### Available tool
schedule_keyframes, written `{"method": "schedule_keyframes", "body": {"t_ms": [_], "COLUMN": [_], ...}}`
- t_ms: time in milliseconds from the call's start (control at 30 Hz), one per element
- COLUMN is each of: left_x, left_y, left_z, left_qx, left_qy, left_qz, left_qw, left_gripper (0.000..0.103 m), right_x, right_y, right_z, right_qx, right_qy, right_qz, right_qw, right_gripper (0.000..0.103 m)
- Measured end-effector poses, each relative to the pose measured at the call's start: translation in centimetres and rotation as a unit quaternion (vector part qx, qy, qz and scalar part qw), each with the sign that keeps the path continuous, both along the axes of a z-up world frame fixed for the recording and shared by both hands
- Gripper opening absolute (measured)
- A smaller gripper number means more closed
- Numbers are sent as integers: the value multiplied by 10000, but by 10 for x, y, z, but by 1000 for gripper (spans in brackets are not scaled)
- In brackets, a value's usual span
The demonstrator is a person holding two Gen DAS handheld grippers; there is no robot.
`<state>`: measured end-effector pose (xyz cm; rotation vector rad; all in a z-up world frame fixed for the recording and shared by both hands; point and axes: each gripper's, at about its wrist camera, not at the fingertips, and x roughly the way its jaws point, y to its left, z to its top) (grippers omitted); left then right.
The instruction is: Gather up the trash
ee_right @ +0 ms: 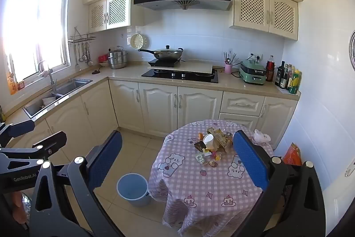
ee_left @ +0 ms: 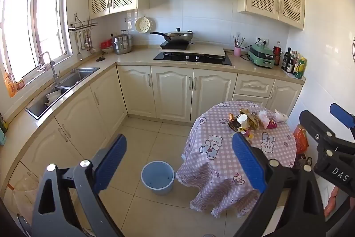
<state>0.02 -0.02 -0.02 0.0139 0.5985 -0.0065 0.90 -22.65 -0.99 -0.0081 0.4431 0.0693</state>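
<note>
Trash [ee_right: 213,146] heaped mid-table [ee_right: 199,188], bin [ee_right: 132,192] below for drops; left claw [ee_left: 177,161], right claw [ee_right: 177,159] spread wide, empty, ready.

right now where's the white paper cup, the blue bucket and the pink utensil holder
white paper cup [ee_right: 208,140], right wrist view, its side
blue bucket [ee_right: 132,193], right wrist view, inner floor
pink utensil holder [ee_right: 228,68], right wrist view, its front

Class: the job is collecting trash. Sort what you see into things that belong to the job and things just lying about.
Belongs to the job:
trash pile on the table
white paper cup
blue bin
left gripper, open
right gripper, open

Just lying about:
wok
steamer pot
green appliance
bottles
</note>
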Motion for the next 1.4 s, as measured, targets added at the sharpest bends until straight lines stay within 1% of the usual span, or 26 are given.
{"method": "schedule_keyframes", "body": {"t_ms": [167, 333, 400, 700, 1067, 1400], "left_x": [-2, 2, 4, 8, 9, 12], "left_y": [0, 13, 4, 2, 7, 14], "left_z": [0, 3, 0, 1, -2, -6], "left_qx": [-11, -45, -4, -2, -42, -56], "left_qy": [-43, -25, -25, -18, -18, -18], "left_qz": [7, 48, 48, 68, 71, 88], "left_qw": [10000, 10000, 10000, 10000, 10000, 9999], "left_gripper": [94, 94, 94, 94, 94, 94], "right_x": [2, 3, 0, 7, 12, 12], "right_y": [1, -2, -1, 5, 10, 12], "right_z": [-1, 3, 0, -3, -10, -7], "right_qx": [37, 58, 37, 29, 38, 70], "right_qy": [20, -2, -4, 25, 31, 66], "right_qz": [26, 36, 24, 44, 74, 87], "right_qw": [10000, 10000, 10000, 10000, 10000, 9999], "right_gripper": [97, 97, 97, 97, 97, 97]}}
